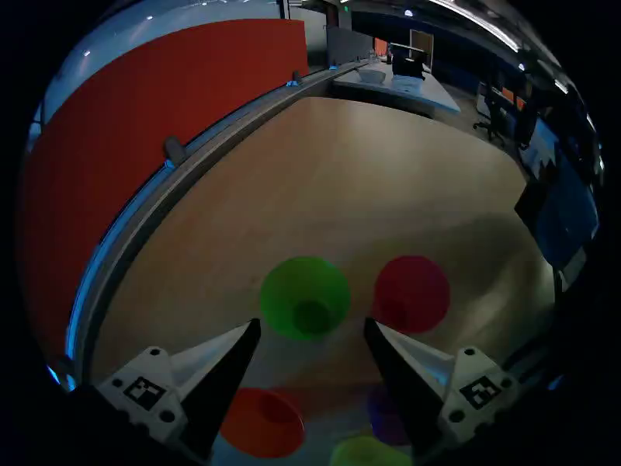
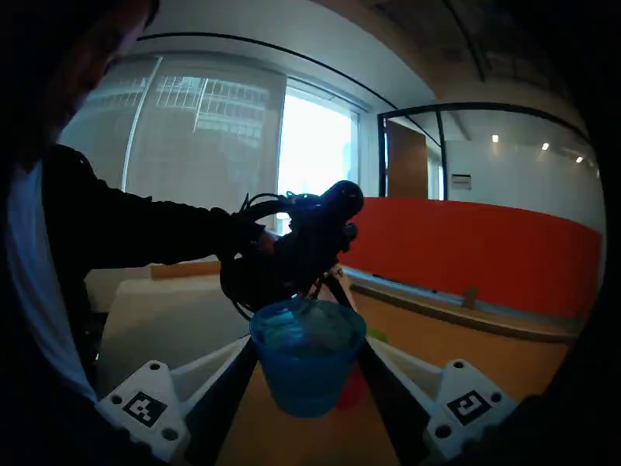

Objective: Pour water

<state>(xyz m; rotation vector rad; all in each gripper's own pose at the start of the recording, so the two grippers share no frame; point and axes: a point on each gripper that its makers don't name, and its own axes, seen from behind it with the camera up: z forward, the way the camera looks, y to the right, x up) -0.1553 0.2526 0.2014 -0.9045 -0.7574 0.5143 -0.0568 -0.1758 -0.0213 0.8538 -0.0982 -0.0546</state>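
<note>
Left gripper view: left gripper (image 1: 310, 322) fingers spread, empty, over green cup (image 1: 304, 295) and red cup (image 1: 411, 293) on tabletop (image 1: 349, 179). Right gripper view: right gripper (image 2: 308, 346) clamps translucent blue cup (image 2: 308, 377), water inside.

Left gripper (image 1: 310, 322): 2 white fingers (image 1: 190, 361) with black inner faces, tapering to points. Behind each tip sit 1 square black-and-white marker (image 1: 145, 392) and small screw holes. Right gripper (image 2: 307, 346) looks the same. Beyond its claw are a black sleeve (image 2: 132, 225), a white shirt (image 2: 31, 256) and looped black cables (image 2: 233, 287).
</note>
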